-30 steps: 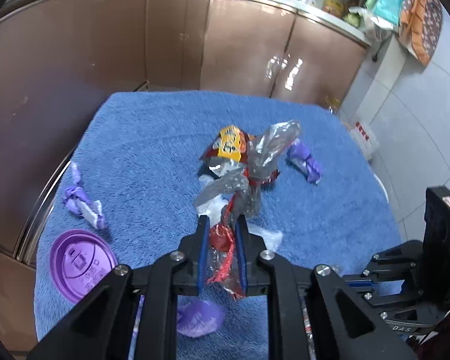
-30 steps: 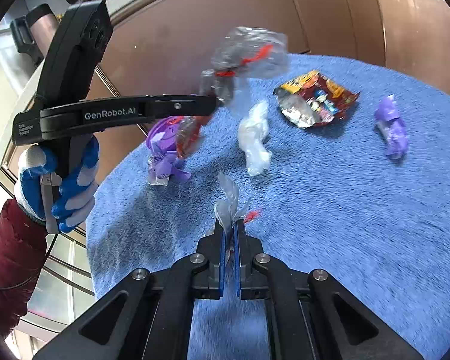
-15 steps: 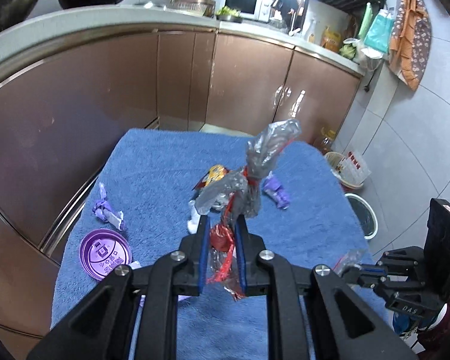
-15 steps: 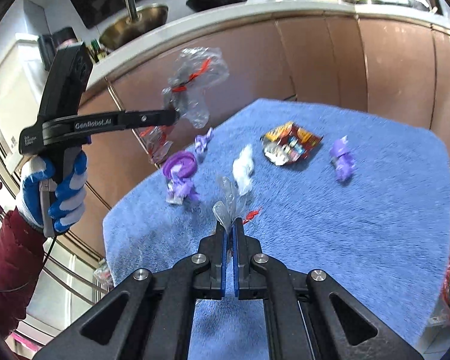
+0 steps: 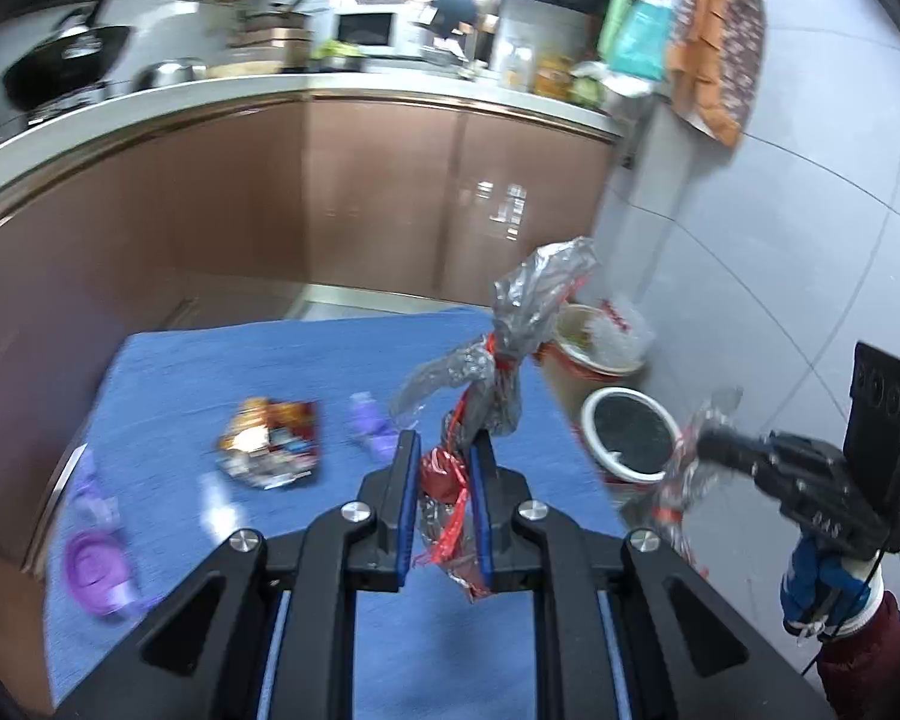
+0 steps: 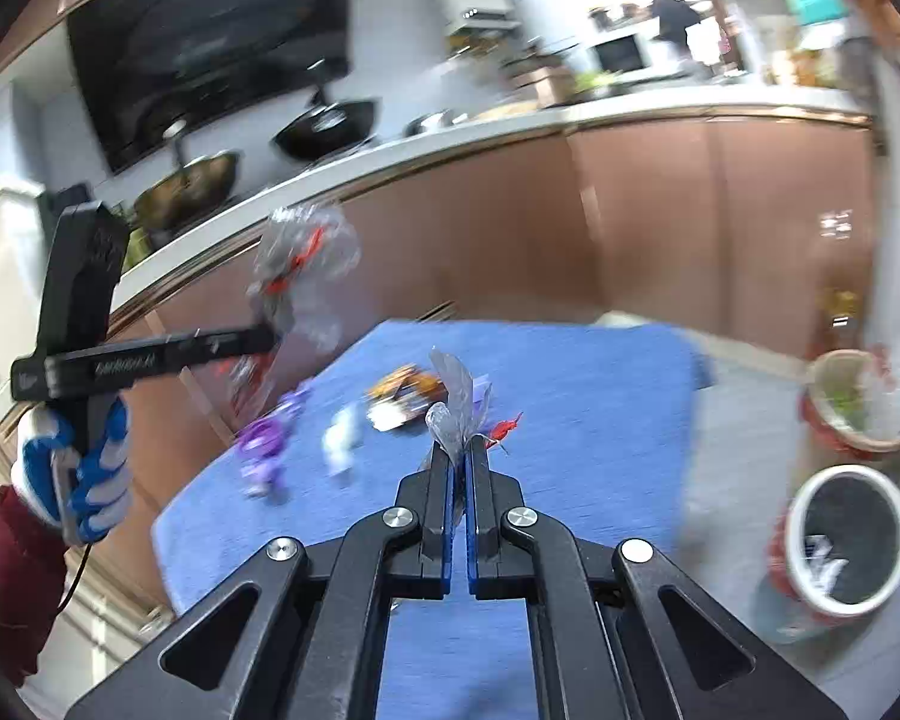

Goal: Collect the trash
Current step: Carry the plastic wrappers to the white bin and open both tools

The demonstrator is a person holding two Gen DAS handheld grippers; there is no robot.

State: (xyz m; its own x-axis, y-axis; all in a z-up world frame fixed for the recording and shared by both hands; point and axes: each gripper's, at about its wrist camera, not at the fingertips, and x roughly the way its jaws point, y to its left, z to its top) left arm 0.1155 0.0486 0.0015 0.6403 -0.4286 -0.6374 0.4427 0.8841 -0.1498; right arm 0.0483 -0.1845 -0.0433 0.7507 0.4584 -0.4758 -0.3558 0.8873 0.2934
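My left gripper [image 5: 445, 456] is shut on a crumpled clear-and-red plastic wrapper [image 5: 504, 354] that sticks up above the fingers, held high over the blue table cover [image 5: 198, 372]. My right gripper [image 6: 462, 450] is shut on a small clear wrapper with a red tie [image 6: 459, 399]. In the left wrist view the right gripper [image 5: 699, 450] hangs beside the table over the floor, close to a white-rimmed trash bin [image 5: 627, 435]. In the right wrist view the left gripper [image 6: 270, 336] is up at the left with its wrapper [image 6: 303, 252]. The bin [image 6: 843, 540] shows at lower right.
On the cover lie an orange-red snack packet [image 5: 273, 441], purple wrappers [image 5: 369, 423], a purple lid [image 5: 93, 567] and a white wrapper [image 6: 339, 438]. A second lined bin [image 5: 594, 339] stands by the wall. Brown kitchen cabinets [image 5: 330, 198] run behind the table.
Both grippers rose and swung right, away from the table top toward the bins, each still holding its wrapper. The bins have come into view.
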